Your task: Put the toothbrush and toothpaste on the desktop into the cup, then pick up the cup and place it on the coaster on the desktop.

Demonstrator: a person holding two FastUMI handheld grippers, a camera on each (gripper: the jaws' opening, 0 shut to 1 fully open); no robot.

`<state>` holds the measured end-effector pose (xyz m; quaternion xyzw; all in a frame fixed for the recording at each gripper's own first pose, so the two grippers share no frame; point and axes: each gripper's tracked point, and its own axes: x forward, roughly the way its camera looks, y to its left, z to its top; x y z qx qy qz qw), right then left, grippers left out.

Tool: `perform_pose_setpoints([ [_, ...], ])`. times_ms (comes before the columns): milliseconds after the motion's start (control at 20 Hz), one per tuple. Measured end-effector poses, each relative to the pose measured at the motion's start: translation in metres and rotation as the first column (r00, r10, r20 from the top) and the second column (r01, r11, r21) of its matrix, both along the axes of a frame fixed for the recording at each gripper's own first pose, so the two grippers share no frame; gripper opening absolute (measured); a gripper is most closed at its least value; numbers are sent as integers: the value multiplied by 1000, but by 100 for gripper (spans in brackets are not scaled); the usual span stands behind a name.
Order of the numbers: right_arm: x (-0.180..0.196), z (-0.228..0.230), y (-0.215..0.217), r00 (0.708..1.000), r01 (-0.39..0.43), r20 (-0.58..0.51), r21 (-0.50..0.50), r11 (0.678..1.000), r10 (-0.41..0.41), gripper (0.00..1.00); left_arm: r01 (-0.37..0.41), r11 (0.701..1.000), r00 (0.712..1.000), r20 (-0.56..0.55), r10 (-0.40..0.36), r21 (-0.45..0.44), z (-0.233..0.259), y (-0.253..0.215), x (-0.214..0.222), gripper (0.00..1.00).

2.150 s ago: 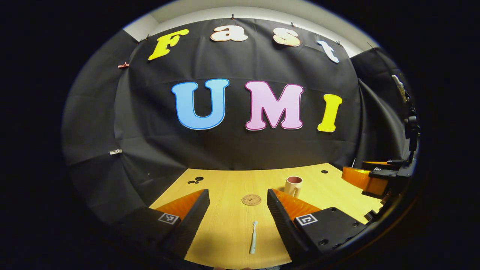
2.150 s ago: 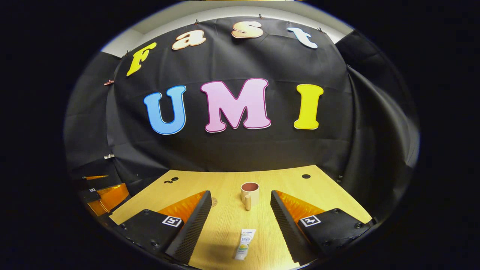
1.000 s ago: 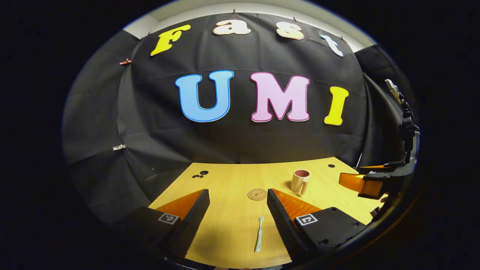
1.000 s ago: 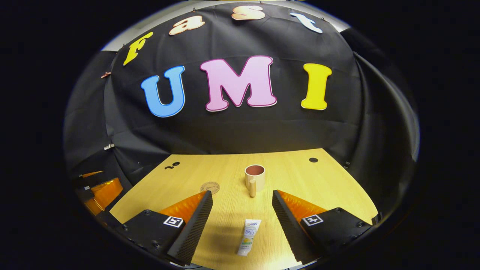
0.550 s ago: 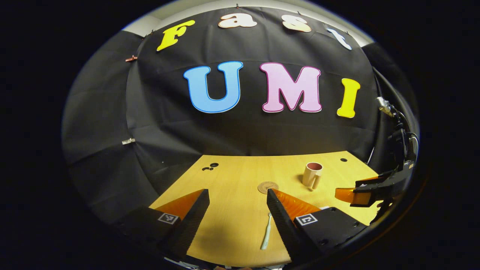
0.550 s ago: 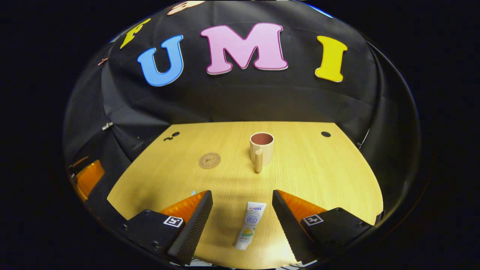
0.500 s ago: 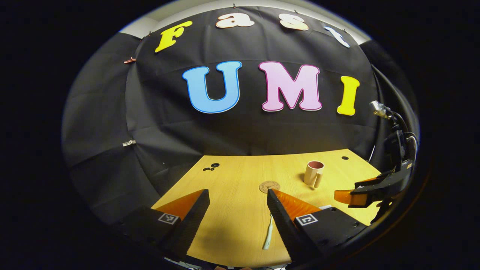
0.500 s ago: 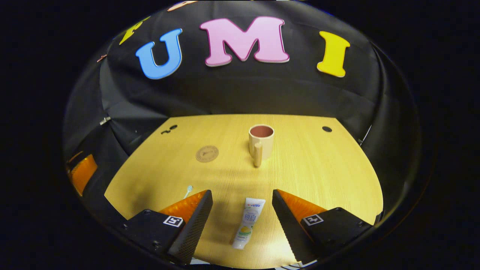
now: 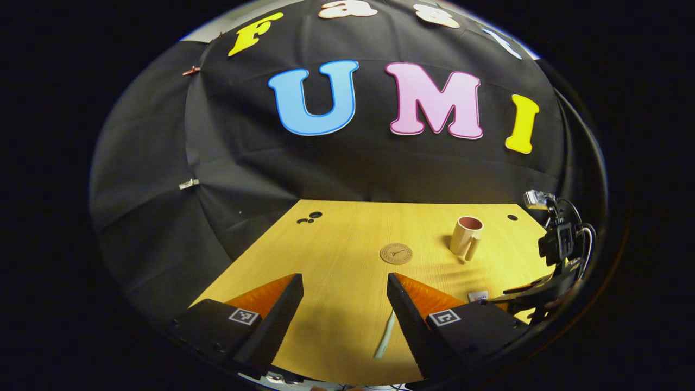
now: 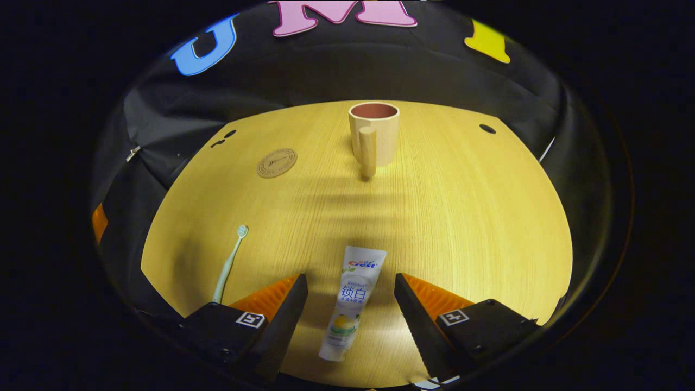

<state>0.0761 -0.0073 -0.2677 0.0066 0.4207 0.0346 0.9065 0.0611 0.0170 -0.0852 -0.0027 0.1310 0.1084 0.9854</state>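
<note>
A white toothpaste tube (image 10: 351, 303) lies flat on the wooden desktop (image 10: 467, 217) between the spread fingers of my open right gripper (image 10: 351, 288). Left of it lies a pale green toothbrush (image 10: 229, 264). The beige cup (image 10: 374, 136) stands upright farther back, handle toward me. A round cork coaster (image 10: 277, 162) sits to its left. In the left gripper view, my open left gripper (image 9: 345, 285) hovers low, the toothbrush (image 9: 384, 337) close to its right finger. The coaster (image 9: 396, 253) and cup (image 9: 466, 237) lie beyond, the right gripper (image 9: 537, 293) low at the far right.
Black cloth walls close in the desktop's far and side edges. Small dark holes (image 10: 487, 128) mark the back corners of the desktop. The wood between the toothpaste and the cup is bare.
My right gripper has tilted down and dropped low around the toothpaste tube, staying open. My left gripper has drifted lower and leftward, so the toothbrush now lies near its right finger.
</note>
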Motion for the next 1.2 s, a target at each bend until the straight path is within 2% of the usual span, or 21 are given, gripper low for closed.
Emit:
perform_pose_setpoints([
  [200, -4, -20, -4, 998, 2, -66, -9, 1000, -3, 99, -26, 999, 999, -44, 25, -31, -14, -2, 4, 98],
  [500, -13, -37, -4, 991, 33, -128, 8, 999, -32, 99, -28, 999, 997, -76, 27, -21, -21, -1, 2, 98],
  [750, -15, -43, -7, 992, 10, -128, -95, 995, -23, 96, -9, 1000, 997, -79, 8, -15, -21, -2, -2, 98],
  [850, -13, -43, -4, 992, 20, -120, -105, 994, -32, 83, 3, 1000, 997, -80, -4, -16, -22, -3, -4, 98],
  [900, -13, -44, -4, 991, 29, -123, -106, 994, -42, 73, 7, 1000, 997, -78, -8, -14, -22, -3, -6, 98],
  [950, -13, -45, -2, 990, 39, -128, -100, 994, -51, 75, 12, 1000, 997, -75, -13, -10, -23, -3, -7, 98],
  [1000, -14, -43, -1, 989, 48, -134, -104, 993, -62, 52, 17, 1000, 997, -71, -17, -7, -23, -3, -8, 98],
  [1050, -14, -44, 0, 989, 48, -132, -97, 994, -61, 47, 20, 1000, 998, -67, -20, -4, -24, -2, -10, 98],
  [1100, -16, -45, 0, 989, 39, -137, -105, 994, -54, 37, 22, 1000, 998, -67, -22, -3, -25, -1, -14, 98],
  [1200, -15, -45, 3, 990, 13, -140, -100, 995, -27, 39, 21, 1000, 997, -68, -21, -7, -32, 7, -38, 98],
])
